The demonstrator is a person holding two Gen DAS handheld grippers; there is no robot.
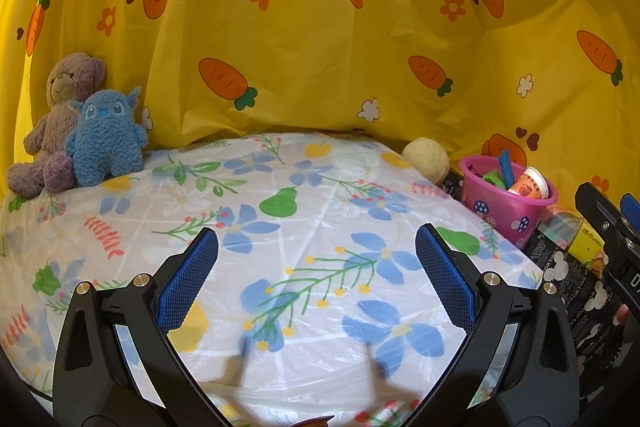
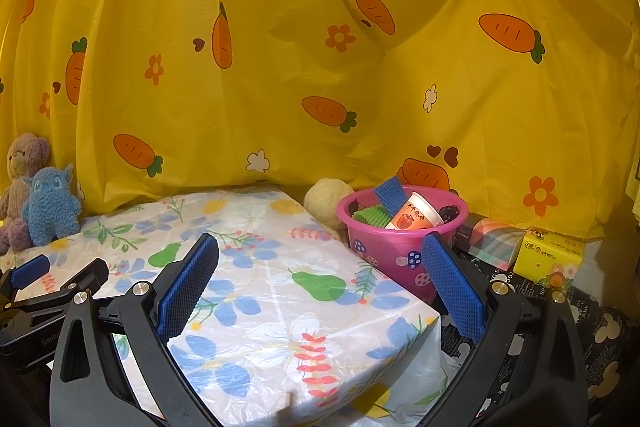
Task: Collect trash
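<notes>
**Hovering with empty grippers over a cleared worktop, trash gathered in the pink bucket**

Looking through the left wrist camera, the left gripper (image 1: 316, 283) hangs above the worktop (image 1: 280, 227), its blue-padded fingers spread wide with nothing between them. The floral plastic cover below it shows no loose litter. At the far left corner a brown teddy bear (image 1: 60, 115) and a blue plush toy (image 1: 106, 139) lean against the yellow carrot-print curtain (image 1: 320, 27), seemingly parked out of the working area. Off the right edge of the worktop stands the pink bucket (image 1: 504, 211), set low and beside the surface, probably so items can be dropped in without a long reach. A paper cup (image 1: 530, 185) pokes out of it alongside green and blue pieces. A pale fuzzy ball (image 1: 426, 159) rests just behind the bucket. The other gripper's black frame shows at the right border.

From the right wrist camera, the right gripper (image 2: 320, 279) is likewise released and empty, its fingers apart over the worktop's near right corner, with its right finger overlapping the bucket's wall in the view. The bucket holds the cup lying tilted, a green bristly item (image 2: 370, 217), a blue strip (image 2: 390, 193) and something dark I cannot identify. Beyond it, on the dark patterned mat (image 2: 600, 327), sit a pastel checked pack (image 2: 496, 241) and a yellow tissue pack (image 2: 550, 257). Whether those count as trash is unclear. Judging by the bare cover and the filled bucket, the collecting looks largely done.
</notes>
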